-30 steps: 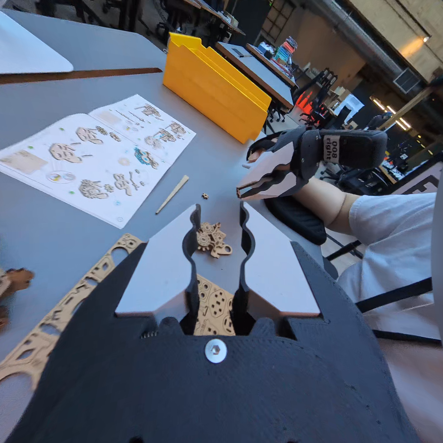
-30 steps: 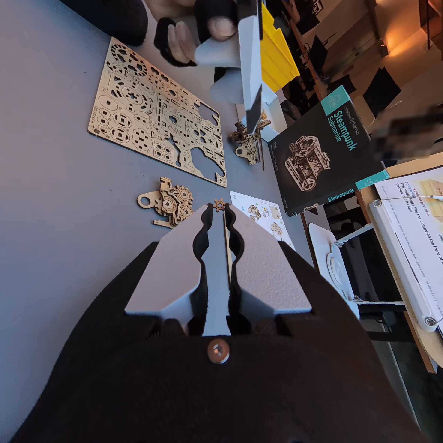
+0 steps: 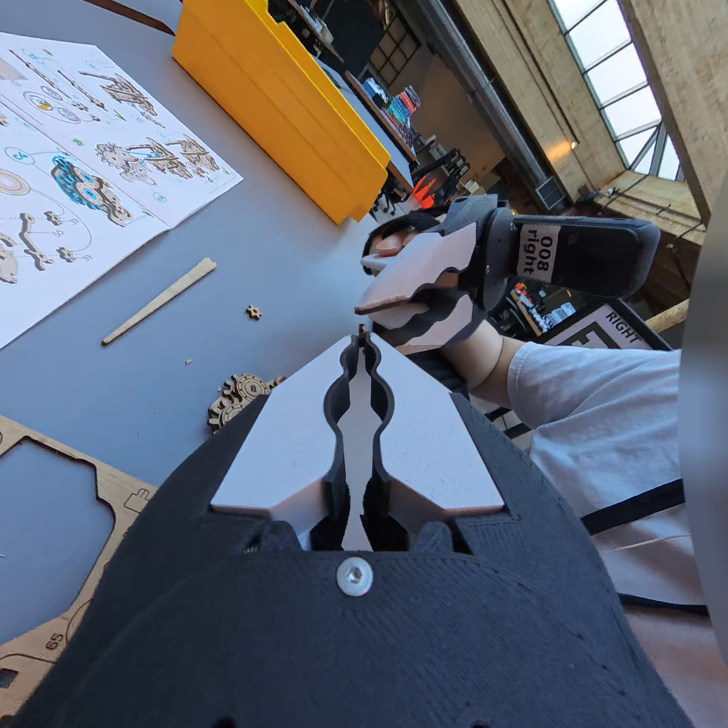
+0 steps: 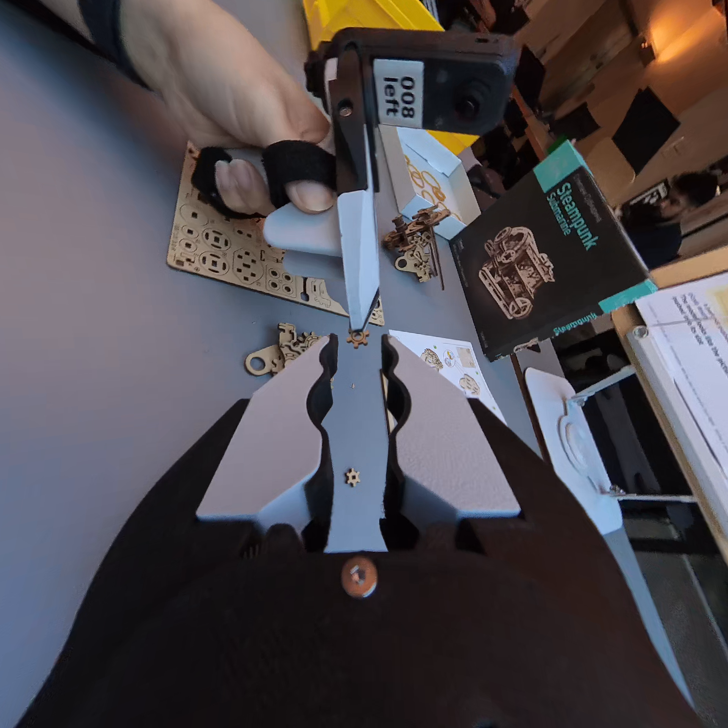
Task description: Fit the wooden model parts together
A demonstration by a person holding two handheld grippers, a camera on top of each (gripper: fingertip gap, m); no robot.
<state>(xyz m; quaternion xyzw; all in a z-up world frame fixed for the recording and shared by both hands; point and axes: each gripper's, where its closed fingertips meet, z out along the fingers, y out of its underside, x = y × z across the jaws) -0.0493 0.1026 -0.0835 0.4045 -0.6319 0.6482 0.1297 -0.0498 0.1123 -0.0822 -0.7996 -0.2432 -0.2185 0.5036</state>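
Two grippers: left gripper (image 4: 357,330) pinches a small gear (image 4: 358,338) (edge-on), right gripper (image 4: 357,342) gapes empty beside it.

You see a grey surface (image 3: 275,252), a yellow bin (image 3: 275,106), and pale tan wooden parts: a small gear (image 4: 357,338) and a laser-cut sheet (image 4: 220,252) patterned with cut outlines. Each tool (image 4: 356,342) has light grey fingers (image 4: 272,433) on a black body. The box (image 4: 551,252) is black with teal edging.
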